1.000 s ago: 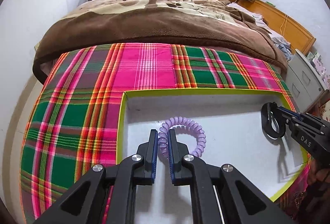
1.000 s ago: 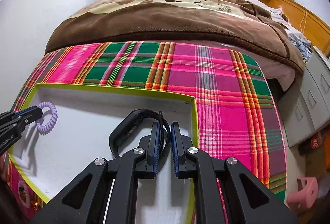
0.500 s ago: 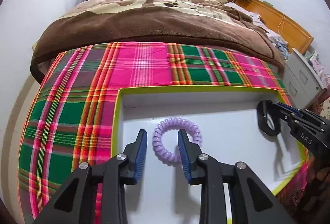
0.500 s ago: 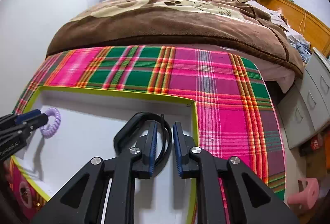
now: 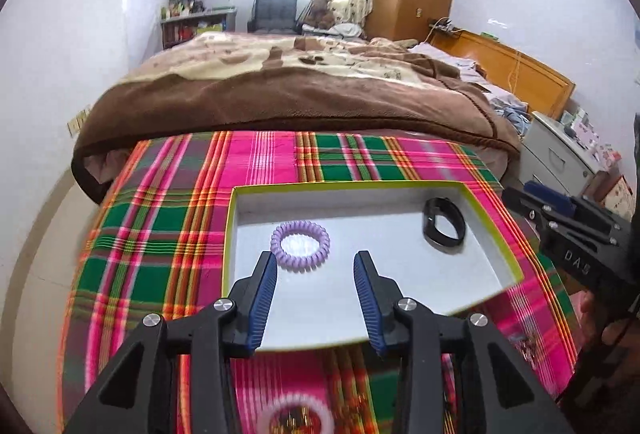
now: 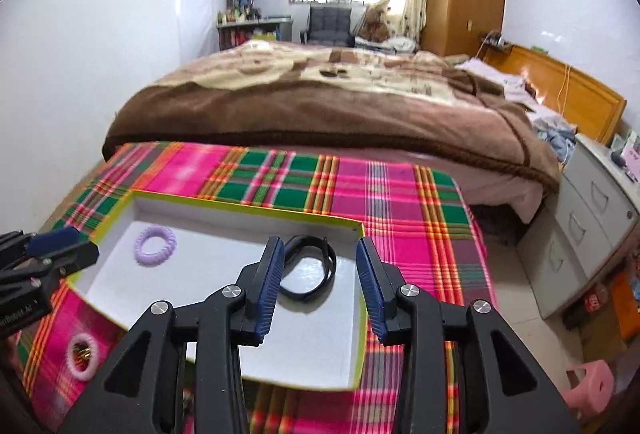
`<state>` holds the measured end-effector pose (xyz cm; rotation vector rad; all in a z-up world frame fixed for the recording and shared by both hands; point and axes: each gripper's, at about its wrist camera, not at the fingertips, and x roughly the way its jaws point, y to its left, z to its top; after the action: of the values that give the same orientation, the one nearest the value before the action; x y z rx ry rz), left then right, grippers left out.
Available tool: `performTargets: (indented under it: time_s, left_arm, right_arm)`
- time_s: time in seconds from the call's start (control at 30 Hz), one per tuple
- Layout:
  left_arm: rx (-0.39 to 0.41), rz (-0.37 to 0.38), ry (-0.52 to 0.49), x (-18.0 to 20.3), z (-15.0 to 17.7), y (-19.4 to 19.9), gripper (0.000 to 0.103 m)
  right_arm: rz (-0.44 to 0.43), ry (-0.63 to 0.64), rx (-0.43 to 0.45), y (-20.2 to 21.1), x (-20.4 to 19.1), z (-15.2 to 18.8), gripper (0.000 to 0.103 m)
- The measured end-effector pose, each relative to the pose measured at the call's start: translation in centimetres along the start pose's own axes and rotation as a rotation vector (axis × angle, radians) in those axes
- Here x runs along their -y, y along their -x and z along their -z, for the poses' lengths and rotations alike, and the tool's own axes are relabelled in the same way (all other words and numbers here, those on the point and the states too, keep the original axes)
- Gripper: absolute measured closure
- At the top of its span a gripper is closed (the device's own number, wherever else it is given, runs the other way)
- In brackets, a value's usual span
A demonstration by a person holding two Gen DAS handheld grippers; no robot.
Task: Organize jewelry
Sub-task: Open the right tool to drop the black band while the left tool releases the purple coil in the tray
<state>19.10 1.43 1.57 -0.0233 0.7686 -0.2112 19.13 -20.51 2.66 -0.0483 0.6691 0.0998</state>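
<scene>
A white tray with a yellow-green rim (image 5: pixel 496 234) (image 6: pixel 248 209) lies on a plaid cloth. A purple spiral hair tie (image 5: pixel 300 245) (image 6: pixel 155 245) lies loose in its left part. A black wristband (image 5: pixel 444 226) (image 6: pixel 310 270) lies loose in its right part. My left gripper (image 5: pixel 316 262) is open and empty, raised just behind the hair tie. My right gripper (image 6: pixel 320 248) is open and empty, raised above the wristband. A pink-white ring with gold pieces (image 6: pixel 82 352) (image 5: pixel 296 416) lies on the cloth in front of the tray.
The plaid cloth (image 5: pixel 160 234) covers a table that stands against a bed with a brown blanket (image 5: pixel 288 90). Grey drawers (image 6: pixel 588 226) and a pink stool (image 6: pixel 590 388) stand at the right. The right gripper body (image 5: pixel 576 234) shows beside the tray's right edge.
Both grippers opened and let go: the hair tie and the wristband now lie in the tray. Both grippers pulled back and up.
</scene>
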Motion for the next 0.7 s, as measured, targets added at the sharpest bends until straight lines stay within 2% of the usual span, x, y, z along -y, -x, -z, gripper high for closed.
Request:
performTargets:
  time_s: [0.4,0.7]
  left_arm:
    - [0.014,-0.003,0.04,-0.6,4.3,5.0,0.063]
    - [0.018,-0.007,0.058,-0.8,6.5,6.8,0.063]
  right_arm:
    - [0.057,0.022,0.139,7.2,-1.2,2.2,0.064]
    - [0.087,0.039,0.165,9.6,-1.9,4.1,0.064]
